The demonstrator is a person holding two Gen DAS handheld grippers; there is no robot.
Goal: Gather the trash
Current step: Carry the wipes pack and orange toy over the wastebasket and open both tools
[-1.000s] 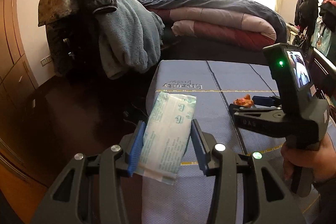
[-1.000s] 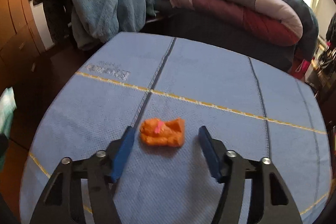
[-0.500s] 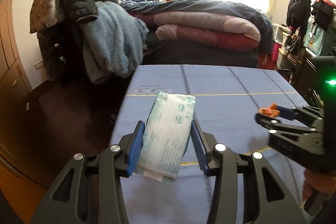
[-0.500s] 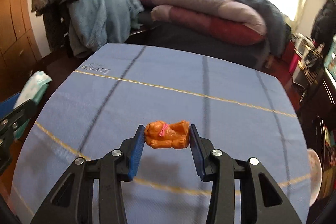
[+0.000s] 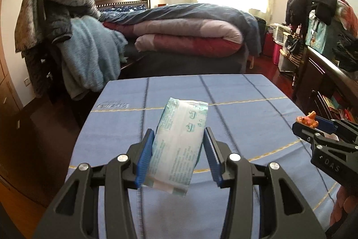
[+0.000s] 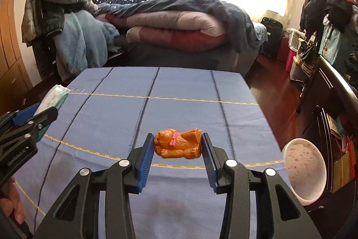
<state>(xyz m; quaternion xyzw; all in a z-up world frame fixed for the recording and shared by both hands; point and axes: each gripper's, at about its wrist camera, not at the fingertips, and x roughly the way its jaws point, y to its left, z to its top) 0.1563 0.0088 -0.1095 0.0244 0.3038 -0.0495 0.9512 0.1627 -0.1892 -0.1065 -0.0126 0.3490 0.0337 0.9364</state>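
My left gripper (image 5: 177, 132) is shut on a white and green tissue packet (image 5: 179, 149), held above the blue table cloth (image 5: 235, 104). The packet sticks out forward between the blue pads. In the right wrist view, my right gripper (image 6: 177, 138) is shut on an orange toy bear with a pink bow (image 6: 179, 146), lifted off the cloth. The left wrist view shows the right gripper (image 5: 313, 122) at the far right with the orange toy (image 5: 306, 119) in it. At the left edge of the right wrist view is the left gripper (image 6: 33, 113) with the packet (image 6: 53, 95).
A white bowl-like container with pink specks (image 6: 304, 171) sits low beside the table's right edge. Behind the table is a bed with folded quilts (image 5: 190, 37), and a chair draped with clothes (image 5: 73, 48) at the left. Shelves and hanging coats (image 6: 331, 21) line the right side.
The right gripper closed on the orange toy and lifted it off the cloth. Both grippers drew back and up, and the left one carried the packet from the table's left edge to over it.
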